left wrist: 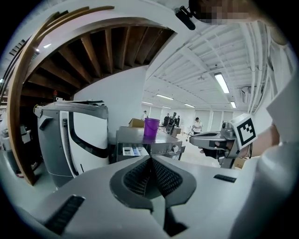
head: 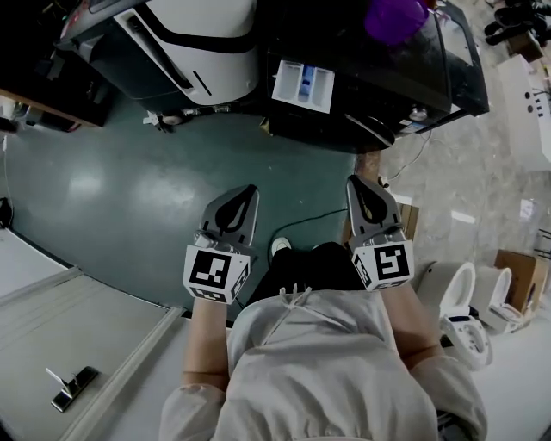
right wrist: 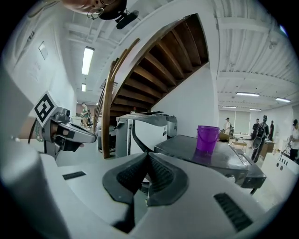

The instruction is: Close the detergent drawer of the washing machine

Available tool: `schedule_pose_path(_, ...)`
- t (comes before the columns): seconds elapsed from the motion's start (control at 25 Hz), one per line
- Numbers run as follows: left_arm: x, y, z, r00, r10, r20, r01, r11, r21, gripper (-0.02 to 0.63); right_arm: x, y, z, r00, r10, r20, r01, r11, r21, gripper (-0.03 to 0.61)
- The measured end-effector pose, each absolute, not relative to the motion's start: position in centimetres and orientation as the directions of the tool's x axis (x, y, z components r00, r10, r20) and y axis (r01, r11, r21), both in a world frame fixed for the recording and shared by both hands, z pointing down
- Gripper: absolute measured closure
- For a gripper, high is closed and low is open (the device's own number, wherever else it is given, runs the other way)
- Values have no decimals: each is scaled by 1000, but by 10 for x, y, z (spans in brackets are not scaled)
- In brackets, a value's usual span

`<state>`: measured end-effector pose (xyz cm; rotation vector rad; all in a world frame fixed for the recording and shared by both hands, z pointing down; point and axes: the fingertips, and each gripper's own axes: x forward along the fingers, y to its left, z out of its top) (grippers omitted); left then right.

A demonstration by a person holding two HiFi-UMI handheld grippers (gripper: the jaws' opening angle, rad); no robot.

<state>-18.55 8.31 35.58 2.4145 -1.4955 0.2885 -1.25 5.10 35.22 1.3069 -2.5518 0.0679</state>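
**A:** Both claws are tucked in close to the person's body. The left gripper (head: 248,193) has its jaws pressed together on nothing, and the right gripper (head: 356,184) is the same, ribbed pads meeting with nothing between them.

**B:** And the target?

**A:** The detergent drawer (head: 303,86) is pulled out of the front of the dark washing machine (head: 370,95), showing a white tray with a blue section. It's well apart from both grippers, straight ahead and slightly nearer the right one's line.

**B:** What lies between?

**A:** Green floor (head: 112,172), with a black cable (head: 314,217) curling across it just ahead of the person's shoe (head: 280,248). The cable lies low on the floor, well below the drawer.

**B:** And the neighbours?

**A:** A purple bucket (head: 394,17) stands upright on top of the washing machine, behind and to the right of the drawer. A white-and-grey machine (head: 207,34) stands just beside the washer on the left. Off to the right, on pale flooring, two toilets (head: 461,297) sit near a cardboard box (head: 521,271).

**B:** Overhead?

**A:** From the right gripper view, the underside of a wooden staircase (right wrist: 154,60) sweeps over the machines. From the left gripper view, a few people (left wrist: 170,120) stand far back in the hall.
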Motion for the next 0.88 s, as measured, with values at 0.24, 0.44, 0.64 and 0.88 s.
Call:
schedule_pose_path(0.24,-167,31,378,491,-803,338,-869,-478,127,594,-1,8,369,-512,-818,262,-833,548,82,574)
schedule_pose_path(0.44,-158,-12,413,470,-785,403,-873,-482,80,594,6,-30,394,-507,-813,285,-836,545,68,574)
schedule_pose_path(0.64,-154,-58,436,442,-787,430,-888,-450,90,594,12,-75,415,-502,-808,308,-839,542,54,574)
schedule_pose_path(0.88,-140,-97,472,470,-753,460,-878,-454,154,594,19,-118,438,-502,-797,336,-839,543,36,574)
